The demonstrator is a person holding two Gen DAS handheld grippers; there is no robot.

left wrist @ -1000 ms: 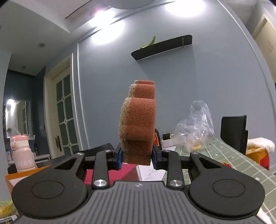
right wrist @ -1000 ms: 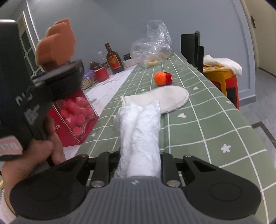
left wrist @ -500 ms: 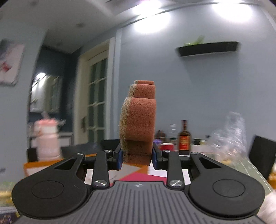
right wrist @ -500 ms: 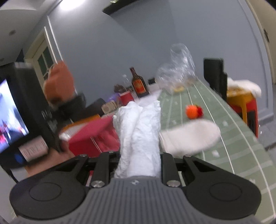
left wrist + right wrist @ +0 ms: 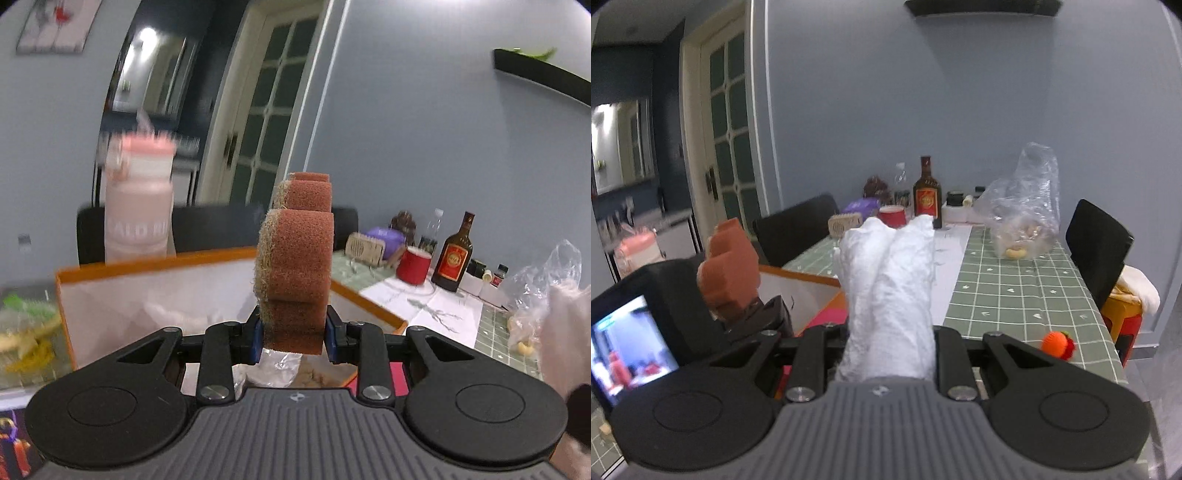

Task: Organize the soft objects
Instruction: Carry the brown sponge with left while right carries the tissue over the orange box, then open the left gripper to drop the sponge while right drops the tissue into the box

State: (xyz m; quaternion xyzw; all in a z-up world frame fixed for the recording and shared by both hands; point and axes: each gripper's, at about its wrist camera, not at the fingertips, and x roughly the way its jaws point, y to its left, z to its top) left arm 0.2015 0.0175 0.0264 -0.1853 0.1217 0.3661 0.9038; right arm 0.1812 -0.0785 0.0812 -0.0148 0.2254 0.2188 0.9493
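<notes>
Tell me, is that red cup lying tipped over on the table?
No, the red cup stands upright on the table, beside the brown bottle.

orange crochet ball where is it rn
Right wrist view, lower right: the orange crochet ball lies on the green checked tablecloth near its right edge, beside the right gripper.

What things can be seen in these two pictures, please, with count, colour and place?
sponge: 1, brown, between the left claw's pads
cloth: 1, white, crumpled, in the right claw
box: 1, white with orange rim, open, beyond the sponge
bottle: 1, brown, red label, far end of table
cup: 1, red, beside the bottle
plastic bag: 1, clear, on table
knitted toy: 1, orange and red, on green checked tablecloth
left claw: shut on the sponge
right claw: shut on the cloth
</notes>
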